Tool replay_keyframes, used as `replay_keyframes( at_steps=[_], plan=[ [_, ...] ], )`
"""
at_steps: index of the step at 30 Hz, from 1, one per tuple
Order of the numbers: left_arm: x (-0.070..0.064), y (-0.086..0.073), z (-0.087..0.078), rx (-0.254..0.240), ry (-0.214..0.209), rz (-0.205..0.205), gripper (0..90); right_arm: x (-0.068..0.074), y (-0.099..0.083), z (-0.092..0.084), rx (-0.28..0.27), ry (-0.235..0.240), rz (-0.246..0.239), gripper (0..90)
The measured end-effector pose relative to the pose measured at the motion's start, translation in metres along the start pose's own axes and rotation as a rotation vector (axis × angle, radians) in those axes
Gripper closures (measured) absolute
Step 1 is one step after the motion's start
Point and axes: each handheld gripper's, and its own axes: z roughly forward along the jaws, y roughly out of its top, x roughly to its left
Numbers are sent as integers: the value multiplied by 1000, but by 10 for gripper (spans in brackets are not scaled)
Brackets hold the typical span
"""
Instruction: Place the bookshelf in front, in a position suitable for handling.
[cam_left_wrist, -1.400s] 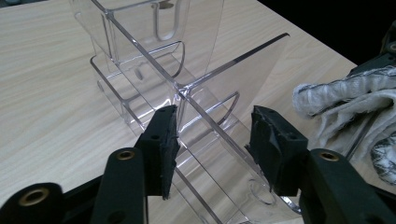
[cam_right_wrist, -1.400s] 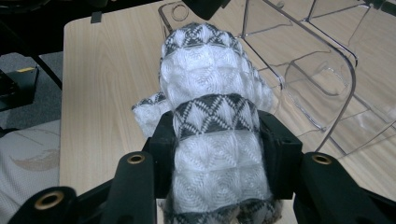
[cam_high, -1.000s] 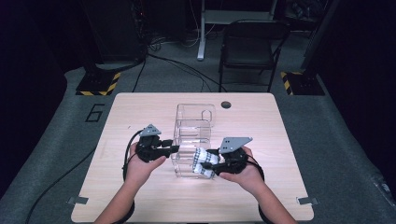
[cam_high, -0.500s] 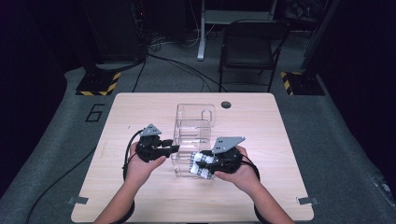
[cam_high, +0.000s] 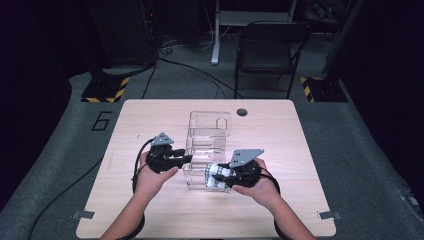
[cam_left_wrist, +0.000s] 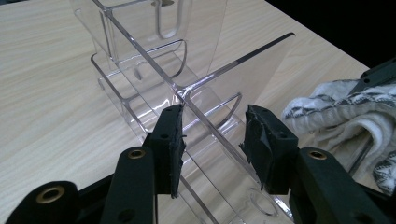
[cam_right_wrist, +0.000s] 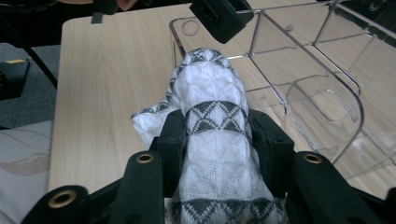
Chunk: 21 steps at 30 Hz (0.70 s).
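Since a second ago the right gripper (cam_high: 220, 176) has shifted a little along the near end of the clear acrylic compartment organiser (cam_high: 207, 131), and its jaws have just been closing, the rolled white knit sock with grey diamond bands (cam_right_wrist: 212, 140) between them. By now the pads squeeze the sock on both sides, so it is gripped. The sock sits at the organiser's nearest compartment, partly against its right wall; whether it is fully inside I cannot tell. At the organiser's left side, the left gripper (cam_left_wrist: 215, 140) straddles a clear divider wall with jaws apart, pads not pressing. Farther back, the organiser's other compartments look empty. Judged so, the packing has barely begun: this sock is unseated.
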Motion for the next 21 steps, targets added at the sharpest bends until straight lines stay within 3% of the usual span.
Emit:
replay_keyframes(
  at_steps=[4, 11, 16, 21],
  plan=[
    [0, -1, 0, 1, 1, -20, 580, 0, 1, 3, 2, 26, 18, 624],
    [-1, -3, -1, 14, 8, 5, 584, 2, 6, 6, 22, 17, 5, 643],
    [-3, -4, -4, 21, 10, 7, 602, 2, 3, 5, 2, 46, 50, 660],
    [-6, -3, -7, 24, 22, 17, 678, 19, 8, 8, 37, 8, -1, 668]
  ],
)
